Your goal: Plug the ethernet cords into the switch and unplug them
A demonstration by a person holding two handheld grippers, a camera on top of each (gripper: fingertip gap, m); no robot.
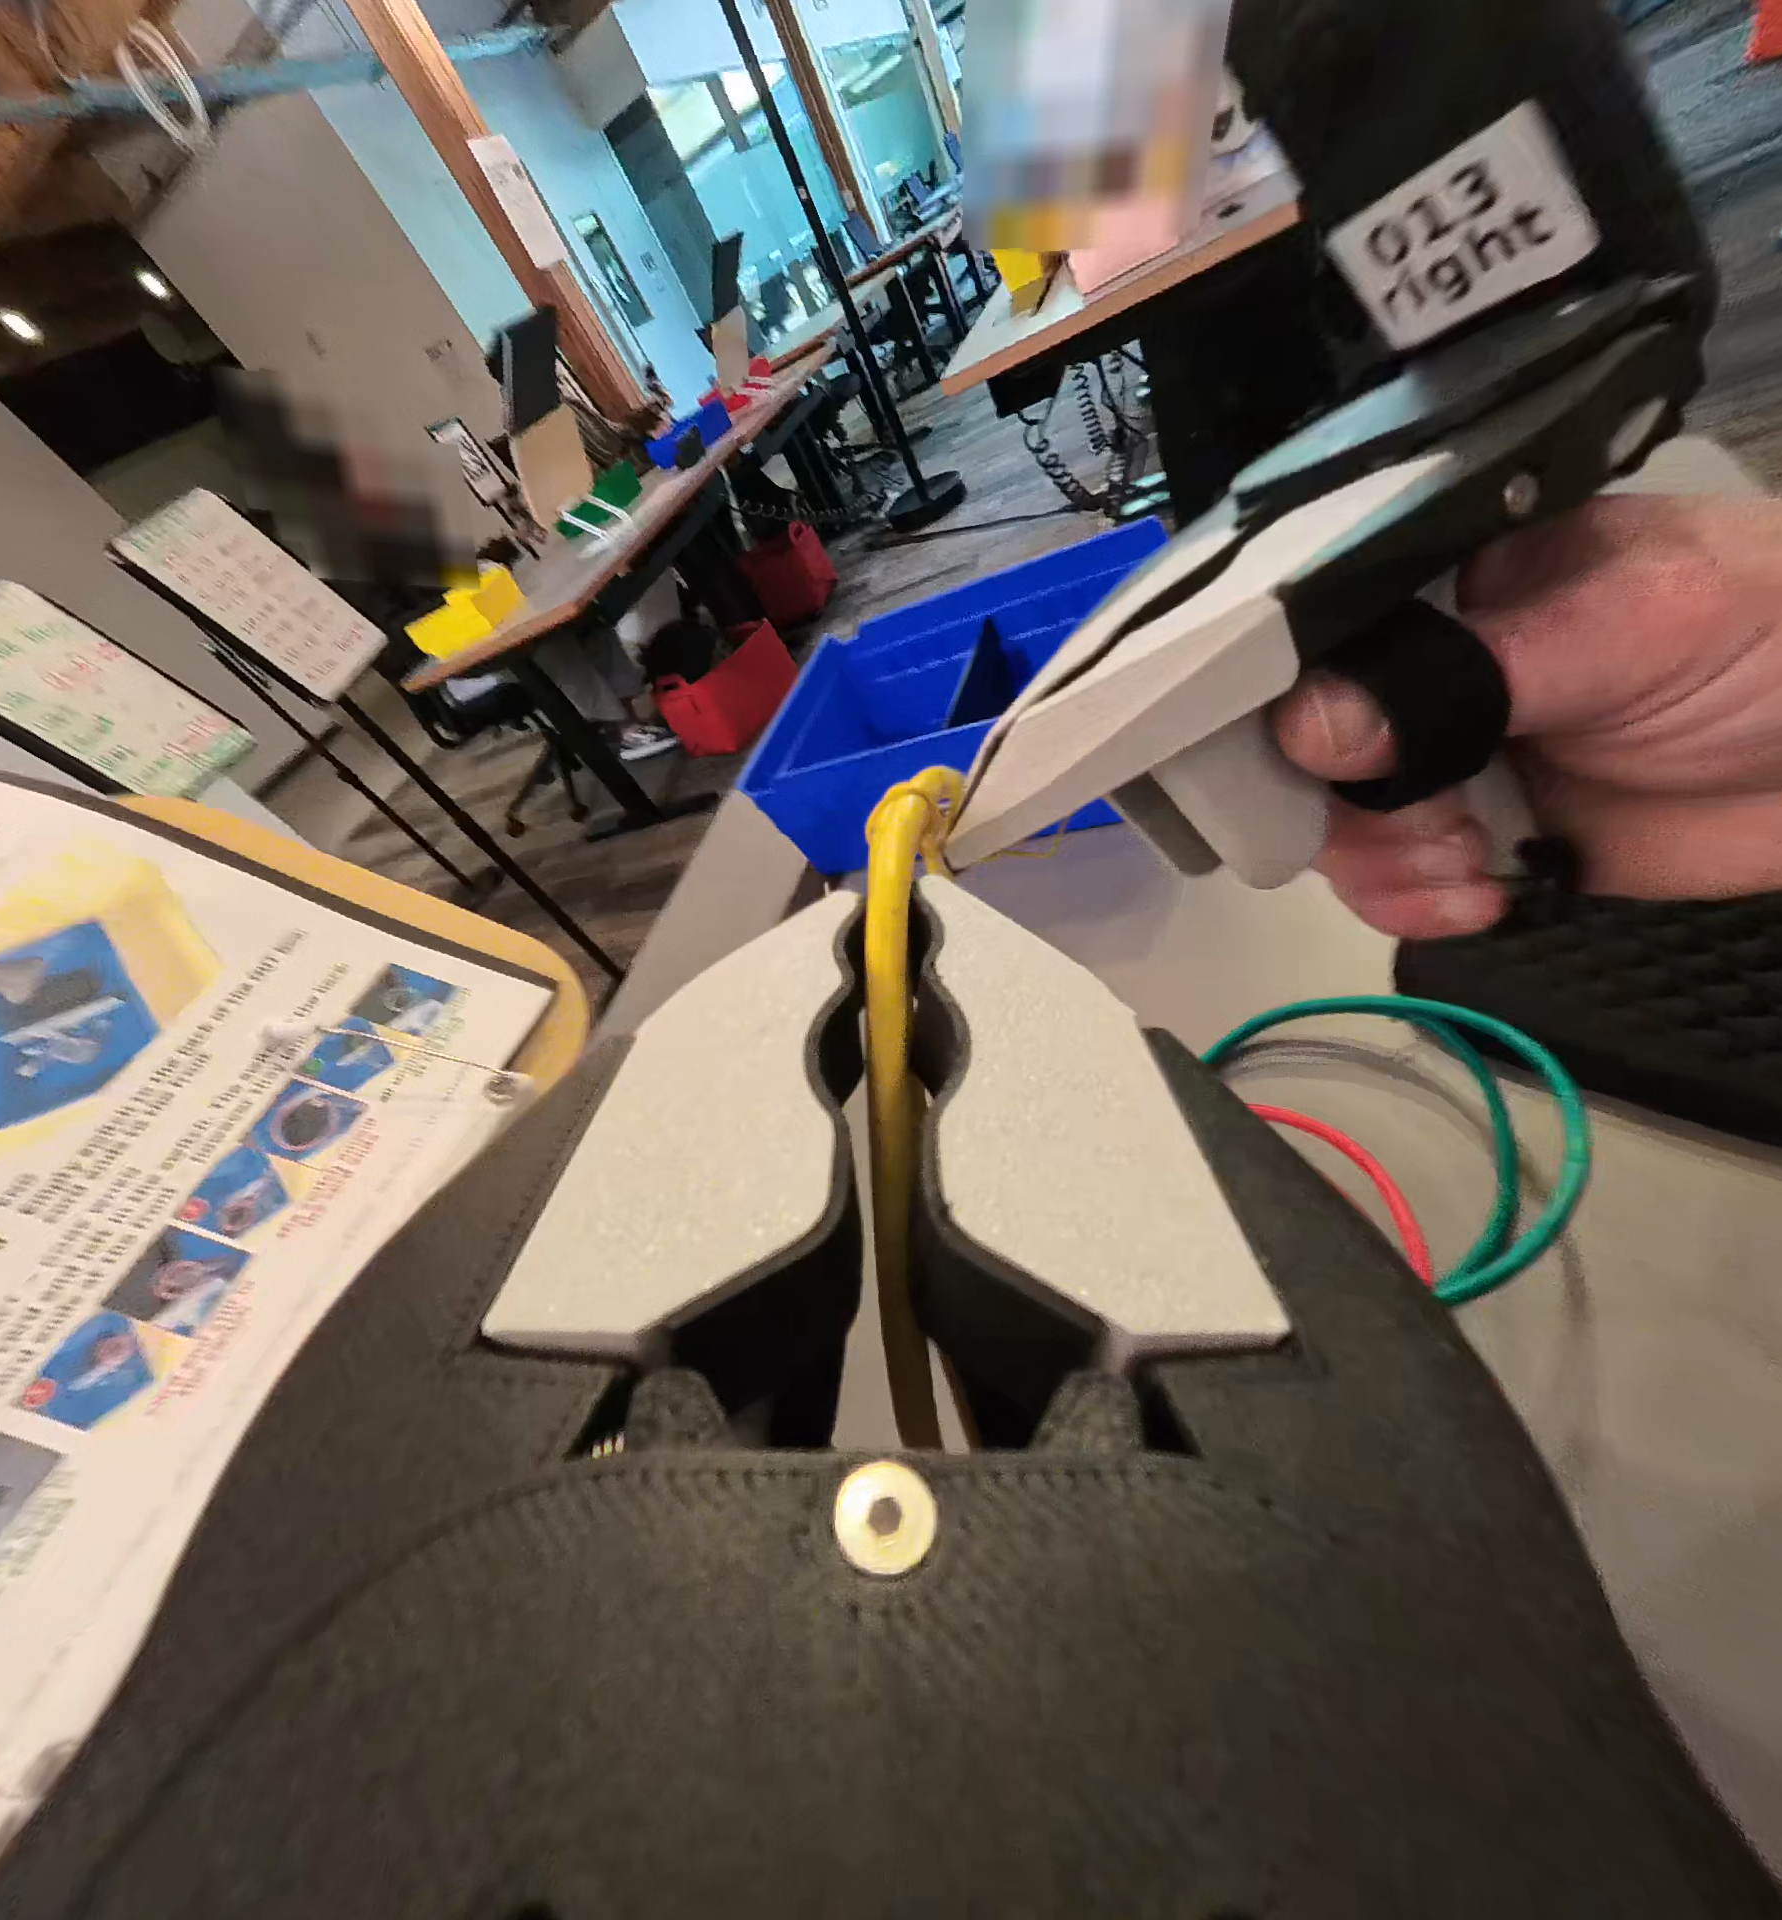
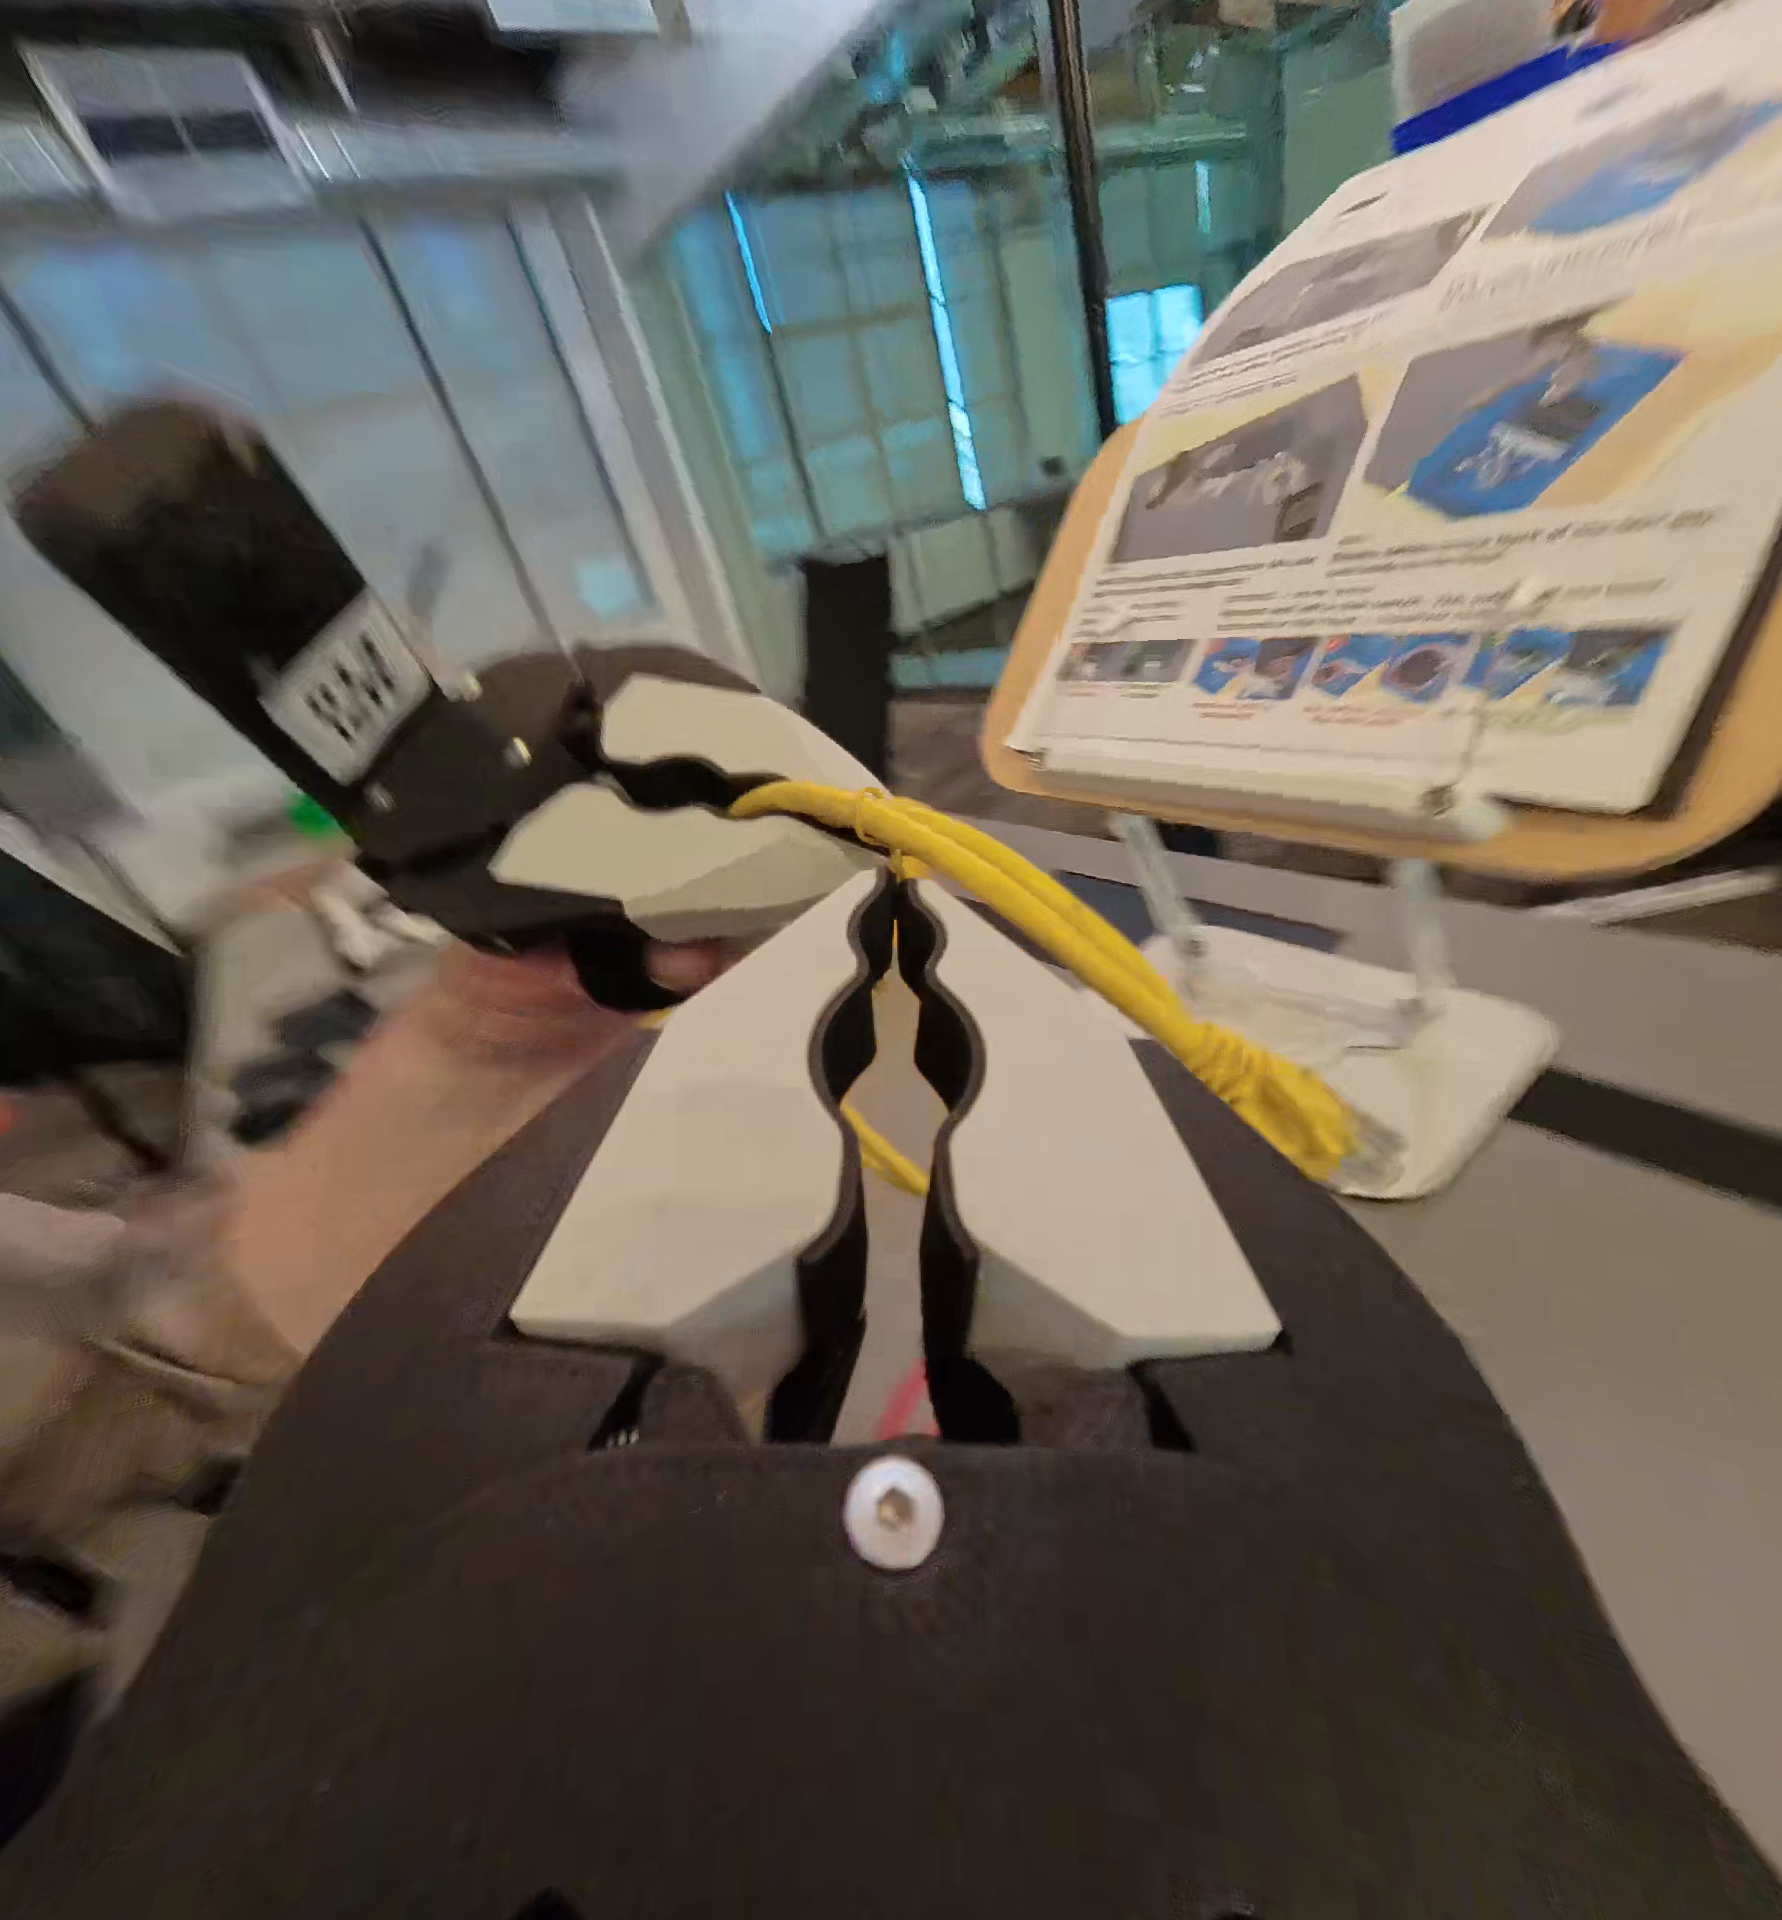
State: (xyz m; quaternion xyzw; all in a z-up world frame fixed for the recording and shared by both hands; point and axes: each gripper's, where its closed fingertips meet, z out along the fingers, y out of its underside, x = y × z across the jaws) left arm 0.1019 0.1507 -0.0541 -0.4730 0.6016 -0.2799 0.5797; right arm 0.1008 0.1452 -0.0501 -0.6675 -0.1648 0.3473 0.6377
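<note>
1. Left gripper (image 1: pixel 892 894), grey fingers on a black body, centre of the left wrist view: pressed together on the bundled yellow ethernet cord (image 1: pixel 892 1029), which runs lengthwise down the gap between the fingers.
2. Right gripper (image 1: pixel 954 852), entering from the upper right of that view and angled down to the left: tips pinching what looks like a thin tie at the top of the same yellow bundle, just past the left fingertips.
3. Bare hand (image 1: pixel 1593 707) at the right edge, wrapped round the right gripper's grey trigger handle, one finger through a black loop.
4. Right wrist view: own fingers (image 2: pixel 762 1091) meeting at the tips in mid-frame, left gripper (image 2: pixel 825 821) lying across from the left, yellow cord (image 2: pixel 1074 935) trailing right to its clear plugs (image 2: pixel 1370 1143).
5. Blue plastic bin (image 1: pixel 897 707) behind both grippers; loops of green cord (image 1: pixel 1510 1143) and red cord (image 1: pixel 1375 1174) on the grey table (image 1: pixel 1645 1351), lower right.
6. Printed instruction sheet (image 1: pixel 191 1091) on a tilted wooden stand, left.
7. Switch: not visible in either view.
</note>
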